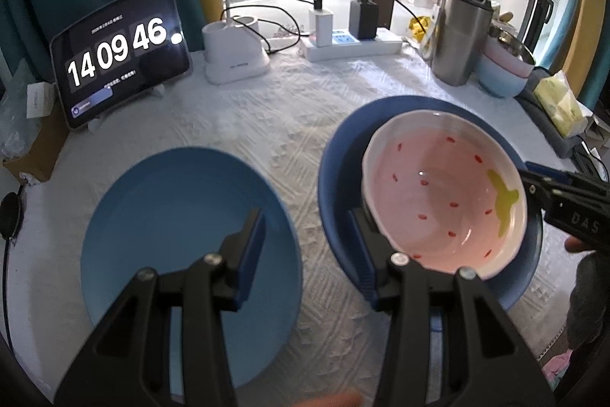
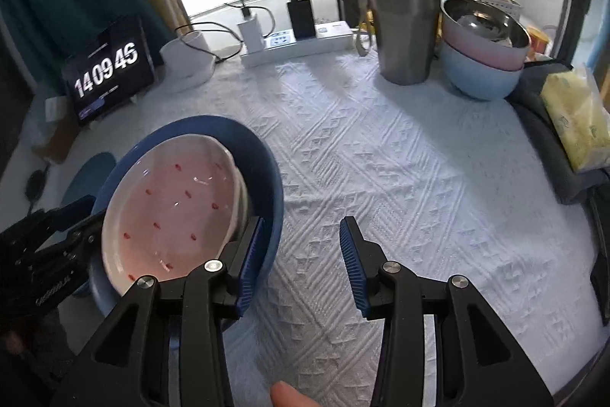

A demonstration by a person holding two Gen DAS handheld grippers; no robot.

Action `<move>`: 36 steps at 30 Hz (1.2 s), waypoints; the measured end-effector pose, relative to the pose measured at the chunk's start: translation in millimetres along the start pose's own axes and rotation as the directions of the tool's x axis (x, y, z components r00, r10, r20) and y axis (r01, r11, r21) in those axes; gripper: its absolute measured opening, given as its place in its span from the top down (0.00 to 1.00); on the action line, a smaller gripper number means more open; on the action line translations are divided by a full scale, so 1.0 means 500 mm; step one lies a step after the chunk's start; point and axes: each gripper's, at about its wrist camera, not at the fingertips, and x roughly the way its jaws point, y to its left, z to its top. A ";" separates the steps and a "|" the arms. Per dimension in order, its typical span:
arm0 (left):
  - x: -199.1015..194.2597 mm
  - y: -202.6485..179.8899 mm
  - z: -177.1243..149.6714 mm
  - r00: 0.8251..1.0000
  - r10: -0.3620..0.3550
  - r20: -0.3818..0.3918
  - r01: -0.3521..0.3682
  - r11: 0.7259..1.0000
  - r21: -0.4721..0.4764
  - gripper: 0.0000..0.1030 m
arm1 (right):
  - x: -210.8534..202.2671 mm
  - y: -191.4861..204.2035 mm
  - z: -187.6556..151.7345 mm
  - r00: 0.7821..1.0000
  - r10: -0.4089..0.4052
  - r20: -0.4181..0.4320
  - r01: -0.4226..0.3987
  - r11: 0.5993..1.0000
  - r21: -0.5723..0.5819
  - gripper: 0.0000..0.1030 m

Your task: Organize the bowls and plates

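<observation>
A pink strawberry-patterned bowl (image 1: 438, 193) (image 2: 171, 201) lies off-centre and slightly tilted inside a dark blue bowl (image 1: 335, 178) (image 2: 259, 155). A light blue plate (image 1: 171, 216) sits flat on the cloth to its left. My left gripper (image 1: 307, 246) (image 2: 82, 220) is open: one finger hangs over the light blue plate, the other over the dark blue bowl's near rim, with nothing pressed between them. My right gripper (image 2: 301, 254) (image 1: 533, 178) is open at the dark blue bowl's right side, its left finger beside the rim, with mostly cloth in the gap.
Along the back stand a tablet clock (image 1: 118, 52), a white holder (image 1: 234, 52), a power strip with chargers (image 1: 354, 44) and a steel tumbler (image 2: 408, 14). Stacked pink and blue bowls (image 2: 480, 71) and a tissue pack (image 2: 575, 124) are at the right.
</observation>
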 end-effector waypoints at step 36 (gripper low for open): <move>-0.026 -0.027 -0.025 0.991 -0.051 0.126 0.054 0.998 -0.025 0.87 | 0.003 -0.005 -0.028 0.986 0.144 0.083 -0.157 0.972 0.177 0.90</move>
